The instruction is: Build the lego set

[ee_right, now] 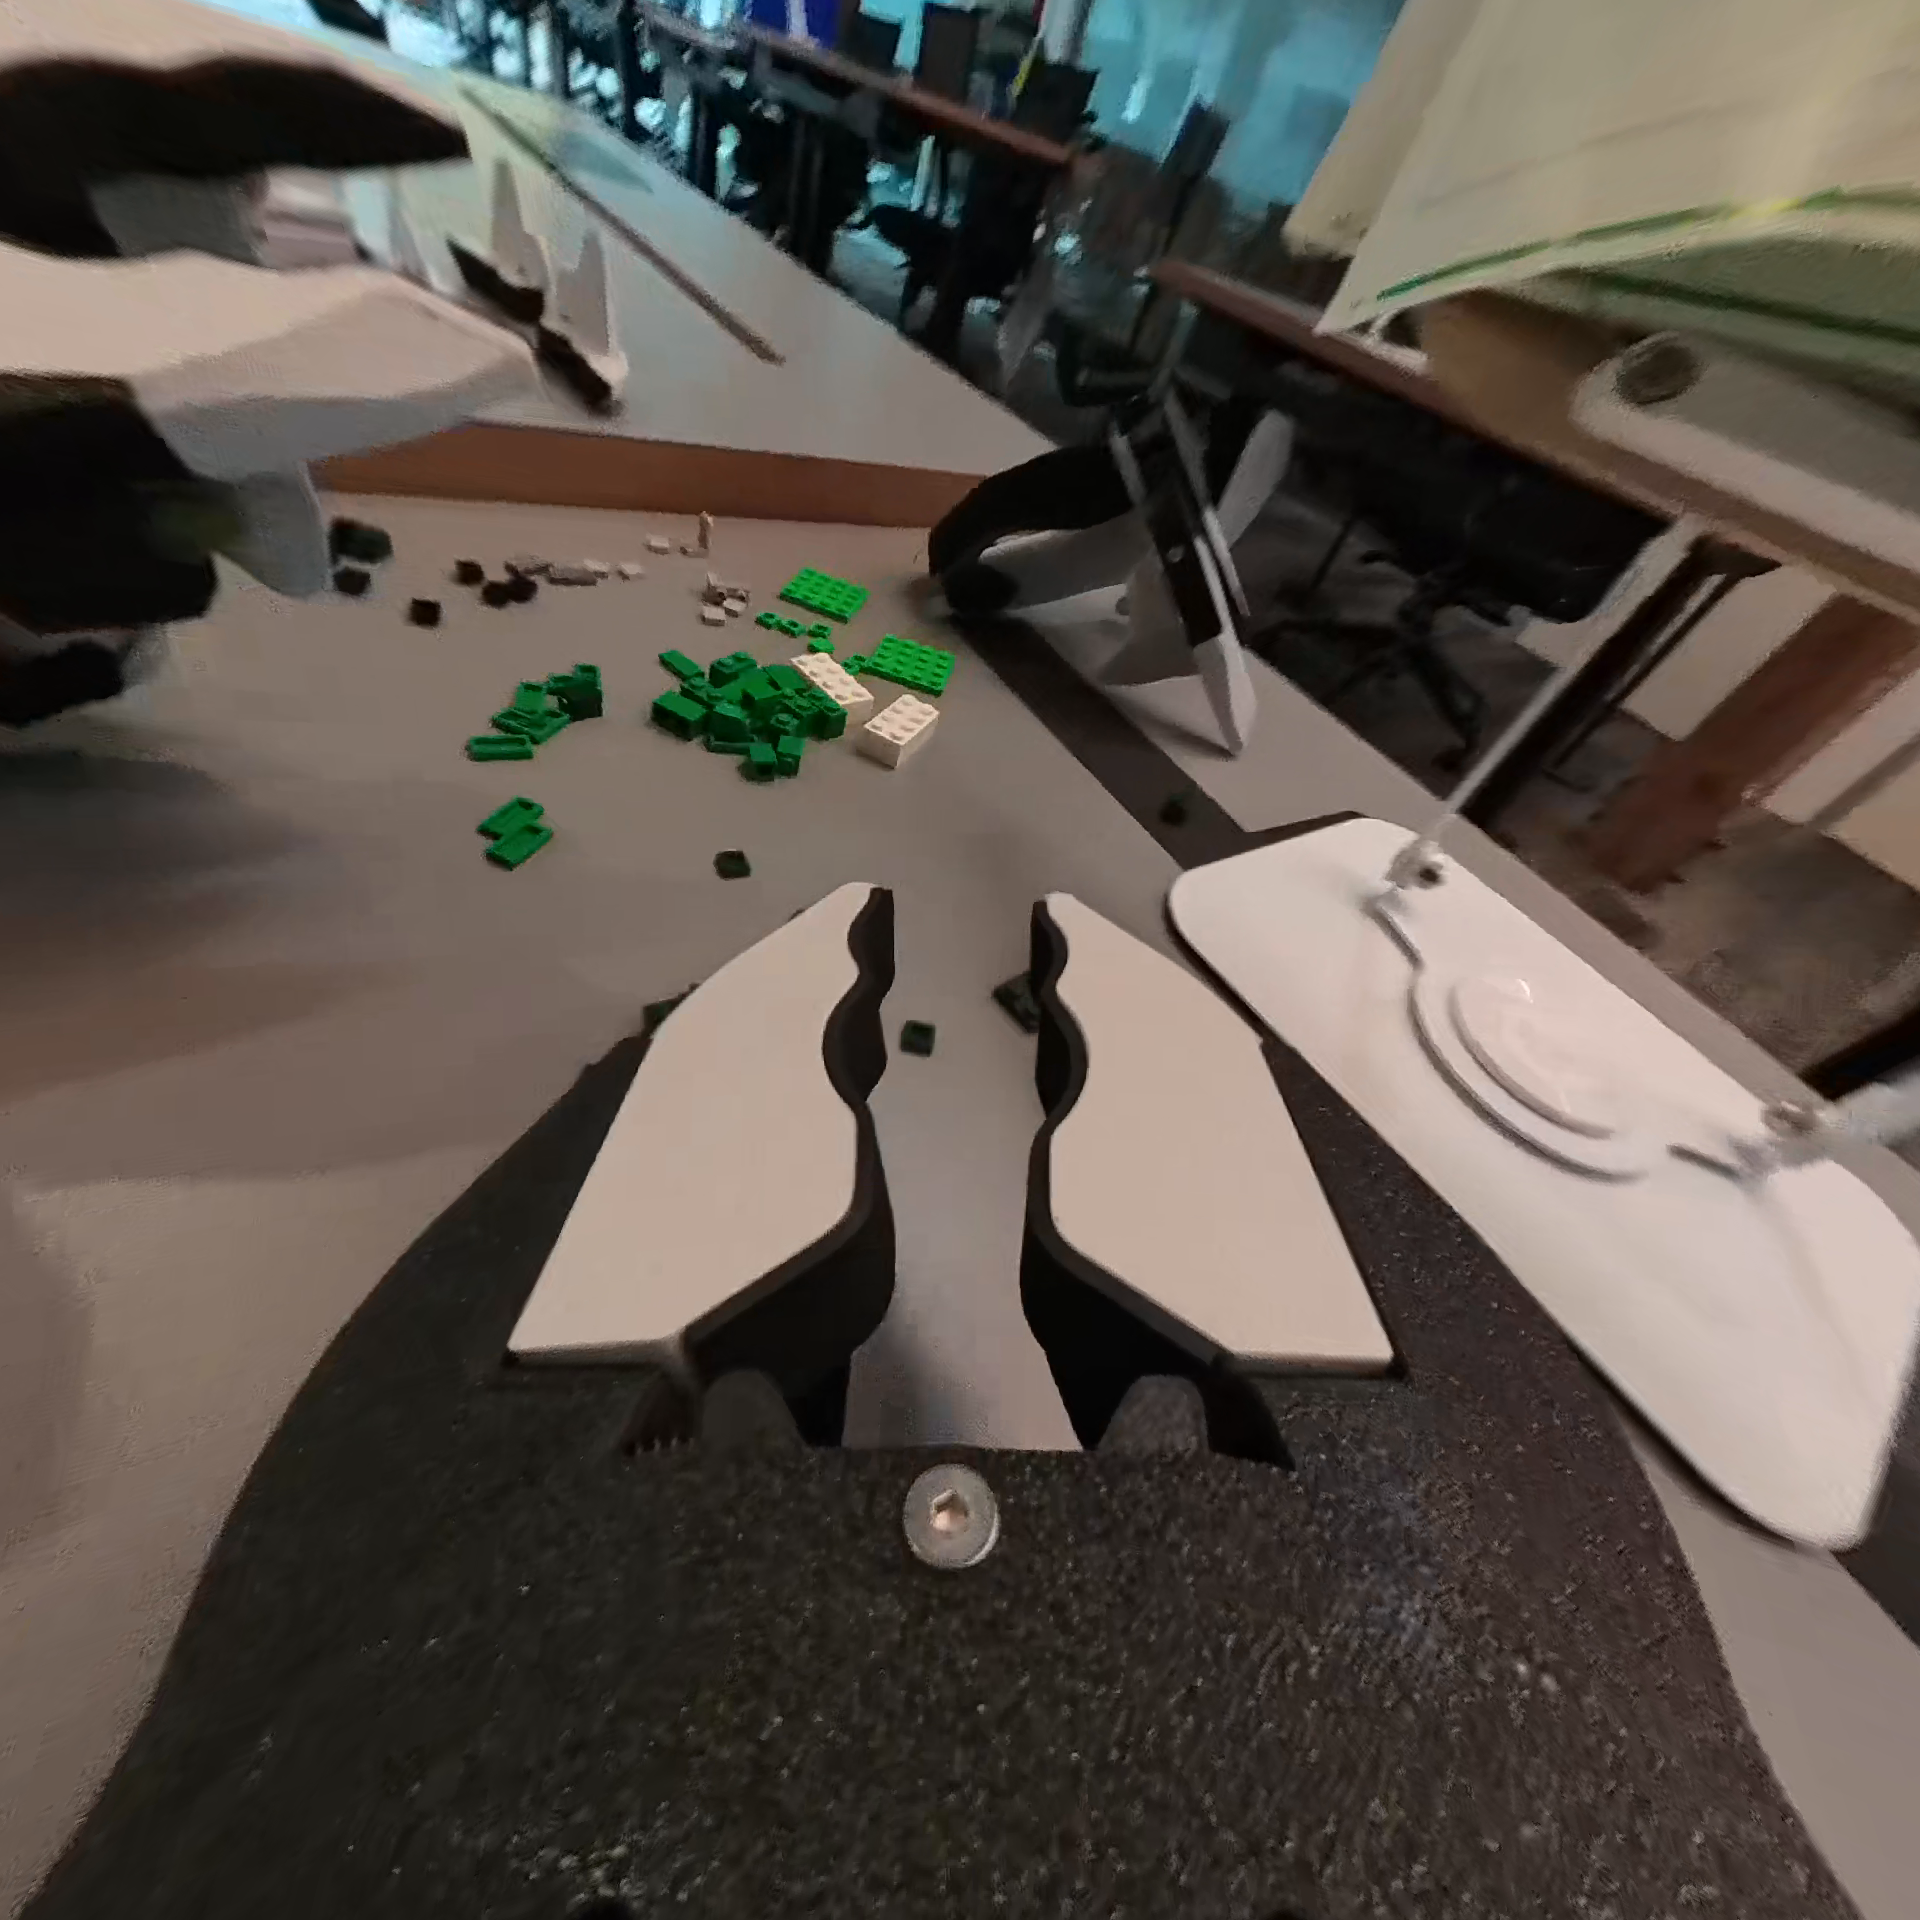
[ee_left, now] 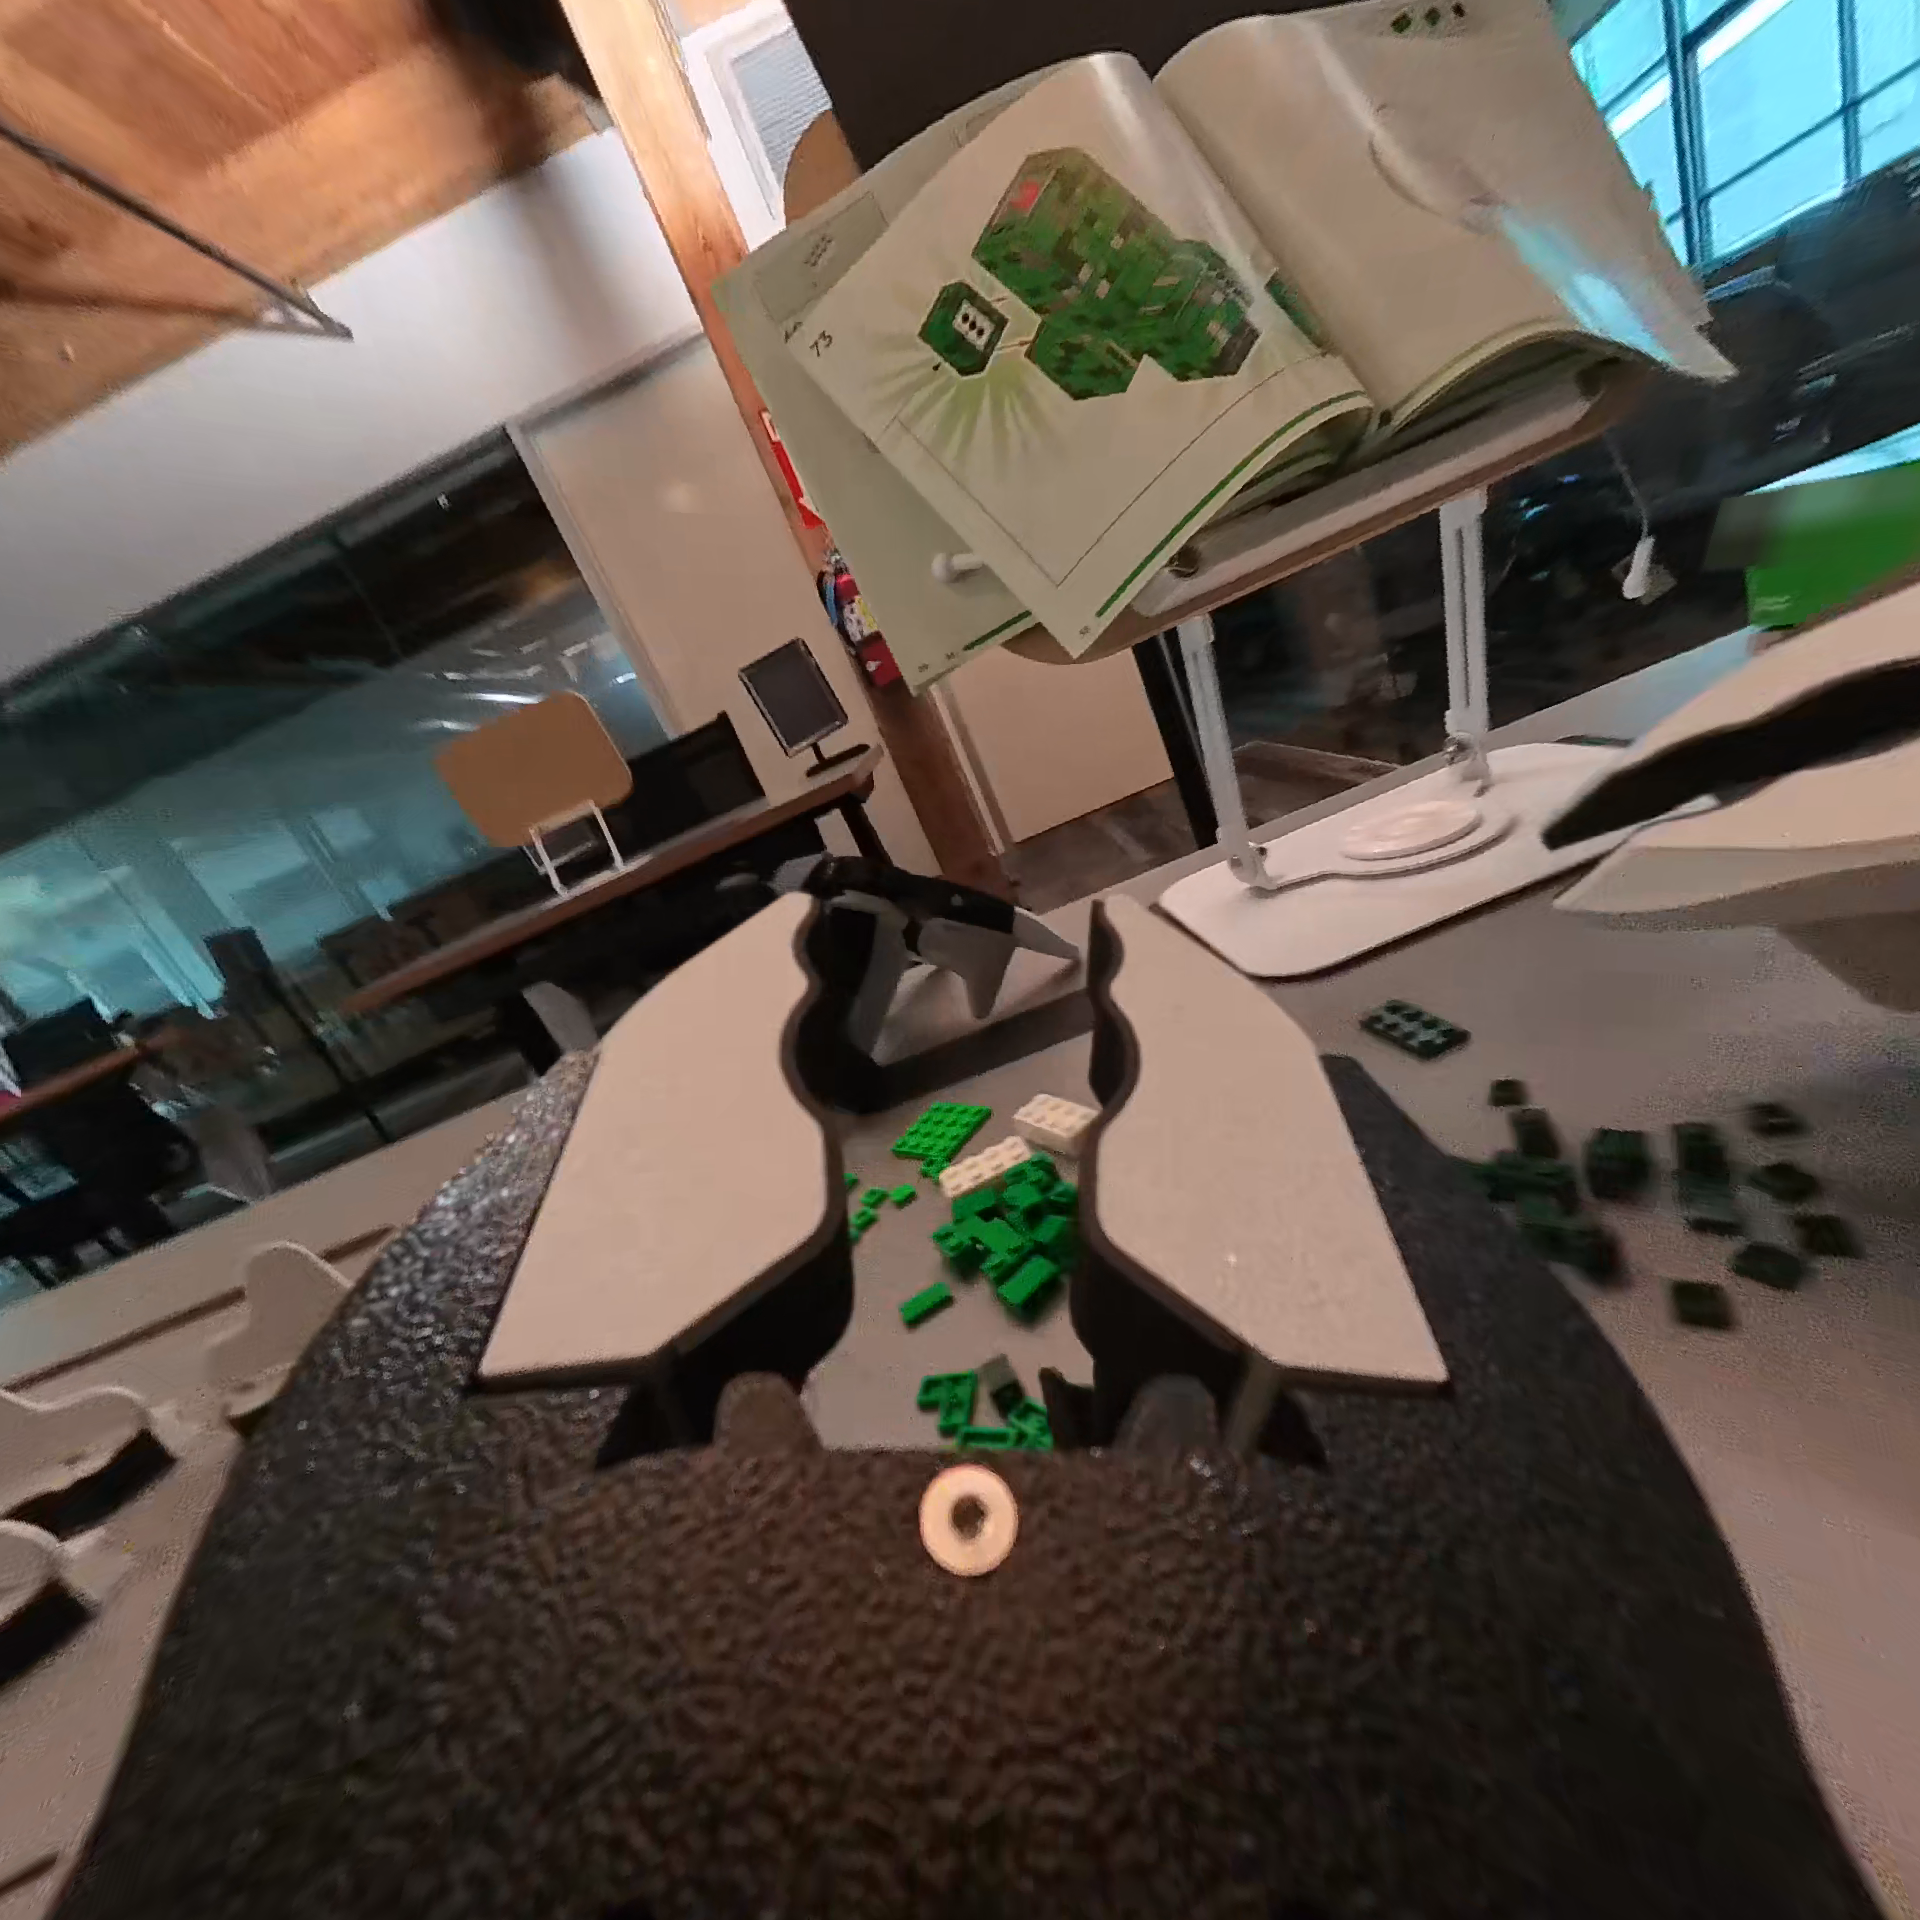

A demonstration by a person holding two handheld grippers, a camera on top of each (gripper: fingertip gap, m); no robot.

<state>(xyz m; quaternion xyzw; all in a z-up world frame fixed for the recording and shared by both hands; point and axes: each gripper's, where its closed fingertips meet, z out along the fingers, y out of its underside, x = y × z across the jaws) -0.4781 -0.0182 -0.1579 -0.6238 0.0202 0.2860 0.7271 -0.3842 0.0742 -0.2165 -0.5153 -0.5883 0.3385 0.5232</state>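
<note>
We held both claws, left [ee_left: 951, 1023] and right [ee_right: 961, 992], apart and empty. The bricks [ee_right: 743, 707] lay loose on the tabletop [ee_right: 260, 987]; building looked barely begun.

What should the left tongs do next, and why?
Probably lower the left tongs onto the bright green brick pile and pick one piece: both tongs are open and empty, that pile lies directly between the fingers, and the instruction booklet shows a green build.
</note>
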